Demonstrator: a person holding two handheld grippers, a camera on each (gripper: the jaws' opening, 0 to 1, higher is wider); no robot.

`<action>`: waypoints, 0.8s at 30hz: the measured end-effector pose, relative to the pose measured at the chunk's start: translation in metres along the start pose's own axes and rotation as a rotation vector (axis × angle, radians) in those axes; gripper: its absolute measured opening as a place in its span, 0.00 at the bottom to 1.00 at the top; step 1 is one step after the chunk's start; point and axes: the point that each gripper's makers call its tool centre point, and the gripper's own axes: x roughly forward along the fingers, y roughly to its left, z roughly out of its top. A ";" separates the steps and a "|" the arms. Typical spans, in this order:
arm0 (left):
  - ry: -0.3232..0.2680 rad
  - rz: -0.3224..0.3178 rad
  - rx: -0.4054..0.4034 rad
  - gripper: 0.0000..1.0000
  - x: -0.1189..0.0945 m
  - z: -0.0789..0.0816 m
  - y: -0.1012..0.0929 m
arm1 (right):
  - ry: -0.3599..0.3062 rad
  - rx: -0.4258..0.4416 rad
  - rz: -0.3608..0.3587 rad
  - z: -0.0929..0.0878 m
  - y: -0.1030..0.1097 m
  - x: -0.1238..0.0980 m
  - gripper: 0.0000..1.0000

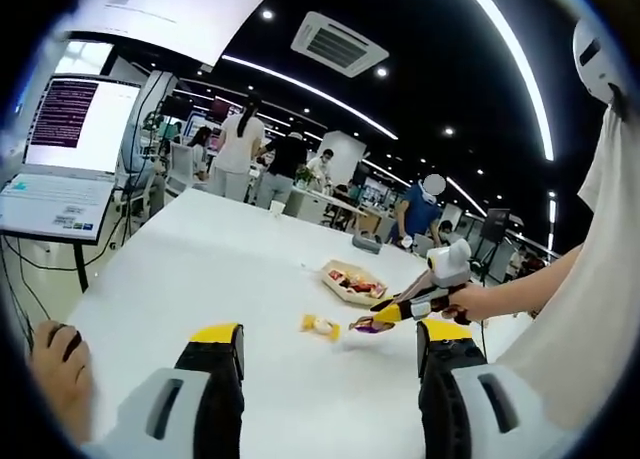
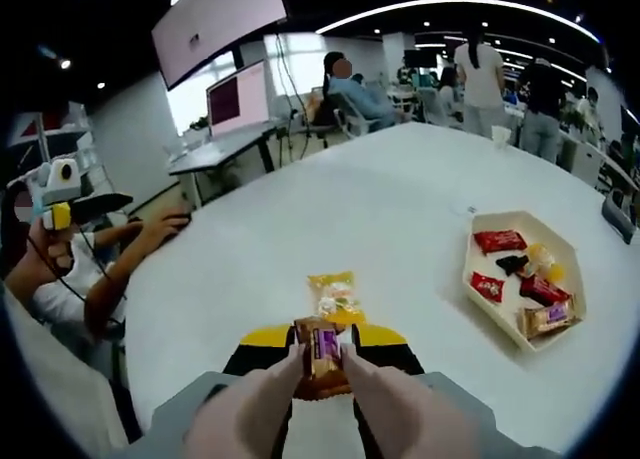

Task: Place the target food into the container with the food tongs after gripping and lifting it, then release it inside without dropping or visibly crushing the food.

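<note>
Currently: right tool [image 2: 322,351] clenched through tongs [image 2: 385,399] on a brown snack packet [image 2: 323,354], lifted just off the counter [image 2: 380,219] beside a yellow packet [image 2: 335,295]; left tool [image 1: 330,354] released; carry level, gentle squeeze, to the hexagonal tray [image 2: 478,294].

One white worktop [image 2: 400,219]. One hexagonal tray [image 2: 470,269] at 3 o'clock in the right gripper view, holding about five wrapped snacks. One yellow packet [image 2: 335,294] loose on the worktop. One brown-wrapped snack [image 2: 322,354] between tong tips [image 2: 300,364]. Two tools: left [image 1: 330,354], right [image 2: 320,344].
</note>
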 end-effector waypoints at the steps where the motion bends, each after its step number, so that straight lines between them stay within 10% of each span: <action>1: -0.002 0.001 -0.002 0.69 -0.001 0.001 0.001 | -0.006 0.005 -0.004 0.002 -0.001 0.000 0.21; 24: -0.016 0.000 -0.016 0.64 -0.004 -0.001 -0.009 | -0.069 0.057 -0.075 0.014 -0.036 -0.024 0.22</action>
